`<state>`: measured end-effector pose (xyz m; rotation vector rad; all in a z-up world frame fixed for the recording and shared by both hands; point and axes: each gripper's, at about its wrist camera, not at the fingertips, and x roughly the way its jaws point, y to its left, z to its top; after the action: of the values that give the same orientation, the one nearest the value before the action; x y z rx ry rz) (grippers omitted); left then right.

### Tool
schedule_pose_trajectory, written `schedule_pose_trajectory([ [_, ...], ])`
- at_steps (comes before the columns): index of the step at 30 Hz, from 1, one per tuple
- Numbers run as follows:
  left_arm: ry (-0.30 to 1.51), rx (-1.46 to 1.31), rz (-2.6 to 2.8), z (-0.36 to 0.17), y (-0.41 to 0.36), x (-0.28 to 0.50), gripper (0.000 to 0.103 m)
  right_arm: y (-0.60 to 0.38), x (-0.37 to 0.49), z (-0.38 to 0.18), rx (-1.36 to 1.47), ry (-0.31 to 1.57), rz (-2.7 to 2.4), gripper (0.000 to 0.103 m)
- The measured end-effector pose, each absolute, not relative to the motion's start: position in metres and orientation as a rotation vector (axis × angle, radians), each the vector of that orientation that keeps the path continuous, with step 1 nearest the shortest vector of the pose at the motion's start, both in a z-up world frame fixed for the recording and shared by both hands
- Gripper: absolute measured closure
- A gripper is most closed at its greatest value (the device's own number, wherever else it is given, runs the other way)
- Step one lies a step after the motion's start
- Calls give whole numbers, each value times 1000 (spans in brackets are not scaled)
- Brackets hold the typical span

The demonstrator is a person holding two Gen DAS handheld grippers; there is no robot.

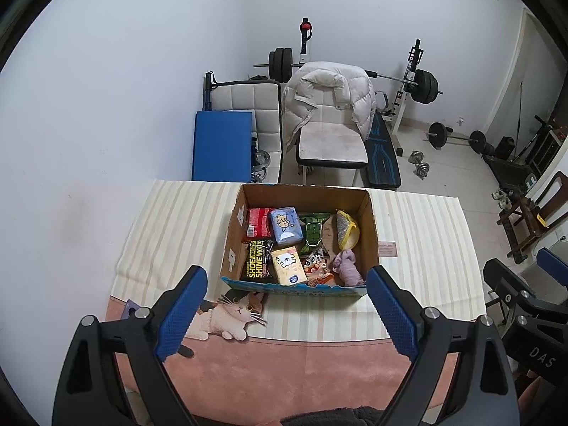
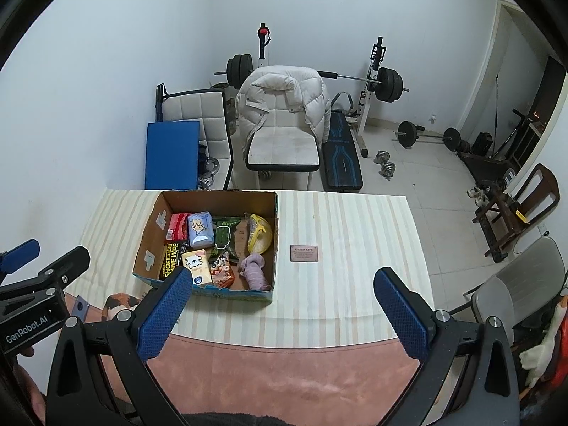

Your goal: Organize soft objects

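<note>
1. Cardboard box (image 1: 371, 230) sits on the striped tablecloth (image 1: 177, 220), ahead of the left gripper (image 1: 285, 296), packed with soft packets and a lilac cloth (image 1: 346, 266).
2. Both claws gape wide, holding nothing.
3. From the right gripper (image 2: 280, 300), the box lies ahead-left.

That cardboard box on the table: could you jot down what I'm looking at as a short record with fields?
Container: open cardboard box on a striped tablecloth
Contents: blue tissue pack, yellow tissue pack, black shoe shine wipes pack, red packet, green packets, yellow sponge, purple cloth
Left gripper: open, holding nothing, short of the box
Right gripper: open, holding nothing
On the table beside the box: small pink card
</note>
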<state>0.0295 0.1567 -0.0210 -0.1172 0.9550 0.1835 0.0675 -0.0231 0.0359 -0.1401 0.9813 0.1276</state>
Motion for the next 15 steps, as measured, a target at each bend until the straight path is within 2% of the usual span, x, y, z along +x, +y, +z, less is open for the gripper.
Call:
schedule_pose_trajectory([
  [15,961,-110,169,-25,159,31,11,-25,64,42,-120,980,121,0],
])
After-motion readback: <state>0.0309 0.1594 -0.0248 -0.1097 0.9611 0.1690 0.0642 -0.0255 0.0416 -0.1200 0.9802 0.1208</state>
